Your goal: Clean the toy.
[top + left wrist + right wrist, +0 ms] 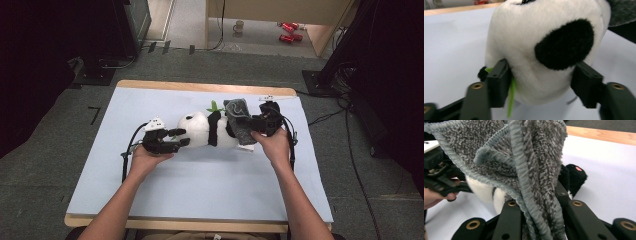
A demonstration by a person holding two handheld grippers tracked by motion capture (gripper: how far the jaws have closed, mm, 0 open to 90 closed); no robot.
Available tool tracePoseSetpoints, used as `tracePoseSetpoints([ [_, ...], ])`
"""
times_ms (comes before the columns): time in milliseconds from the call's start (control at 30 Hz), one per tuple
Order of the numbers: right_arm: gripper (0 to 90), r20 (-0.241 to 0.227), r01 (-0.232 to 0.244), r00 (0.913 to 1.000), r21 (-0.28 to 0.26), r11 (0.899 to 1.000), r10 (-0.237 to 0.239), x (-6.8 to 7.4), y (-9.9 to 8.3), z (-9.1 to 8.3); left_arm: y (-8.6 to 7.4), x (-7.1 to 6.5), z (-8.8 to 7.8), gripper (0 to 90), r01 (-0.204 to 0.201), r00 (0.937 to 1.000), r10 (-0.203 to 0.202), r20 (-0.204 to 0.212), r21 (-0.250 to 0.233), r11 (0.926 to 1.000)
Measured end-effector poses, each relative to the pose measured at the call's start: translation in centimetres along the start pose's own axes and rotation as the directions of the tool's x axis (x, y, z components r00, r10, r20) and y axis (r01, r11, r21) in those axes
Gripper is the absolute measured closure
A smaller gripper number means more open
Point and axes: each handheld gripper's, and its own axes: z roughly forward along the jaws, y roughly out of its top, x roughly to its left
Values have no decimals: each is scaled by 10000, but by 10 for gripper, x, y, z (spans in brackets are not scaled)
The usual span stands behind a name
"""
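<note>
The wide table (pixel 150 195), covered in a pale blue sheet over a wooden top, is carrying everything, and the soft black-and-white plush panda toy (pixel 207 131) is lying on its side near the table's middle, a little toward the far edge. The panda is looking light, squashy and easy to dent, so it is likely giving way under any squeeze rather than slipping; its round white head (pixel 531 62) is the firmest bulk to take hold of, while the limbs are probably flopping if pulled. The left tool (pixel 175 141) is sitting at the panda's head end, and in the left gripper view its jaws are standing on either side of the head, the fur bulging against the left pad (pixel 499 80) and the right pad (pixel 585 85) just meeting it, so this tool is gripping the head lightly. A thin green plush leaf (pixel 511 96) is hanging beside the left pad. At the panda's other end, the shaggy grey towel cloth with a stitched hem (pixel 524 165) is draping over the panda's body; it is looking limp and light, best taken at a bunched fold. The right tool (pixel 537 220) is clenched on exactly such a fold, holding the cloth up above the panda's black foot (pixel 574 178).
</note>
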Motion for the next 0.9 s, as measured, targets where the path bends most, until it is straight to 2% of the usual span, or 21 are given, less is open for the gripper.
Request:
tracePoseSetpoints([
  [100, 747, 66, 286, 9996, 56, 9996, -287, 4, 0, 0, 1, -3, 0, 482, 104, 9999, -103, -49, 188, 9998],
  [267, 742, 135, 543, 9984, 222, 9983, -546, 9, 1, -1, 3, -4, -1, 564, 160, 9999, -161, 21, 404, 9991],
  [333, 744, 246, 760, 9967, 375, 9964, -770, 14, 3, -4, 4, -4, -3, 579, 329, 9993, -336, 146, 476, 9983],
  [500, 751, 423, 883, 9950, 421, 9952, -901, 26, 11, -14, 5, -6, -6, 613, 916, 9941, -943, 543, 491, 9946],
  [600, 752, 408, 931, 9947, 291, 9952, -943, 32, 14, -20, 6, -9, -7, 622, 997, 9929, -1031, 600, 581, 9933],
  [633, 751, 309, 865, 9957, 179, 9961, -870, 41, 18, -25, 6, -12, -9, 623, 1092, 9915, -1134, 641, 666, 9918],
  [733, 752, 94, 1048, 9944, 136, 9944, -1049, 54, 21, -28, 6, -18, -13, 628, 1354, 9867, -1422, 787, 853, 9871],
  [867, 751, -388, 1228, 9918, 237, 9922, -1218, 77, 21, -21, 6, -27, -22, 631, 1649, 9790, -1747, 1046, 963, 9816],
  [900, 751, -552, 1252, 9908, 311, 9916, -1234, 82, 20, -17, 5, -29, -23, 631, 1638, 9792, -1739, 1044, 985, 9816],
])
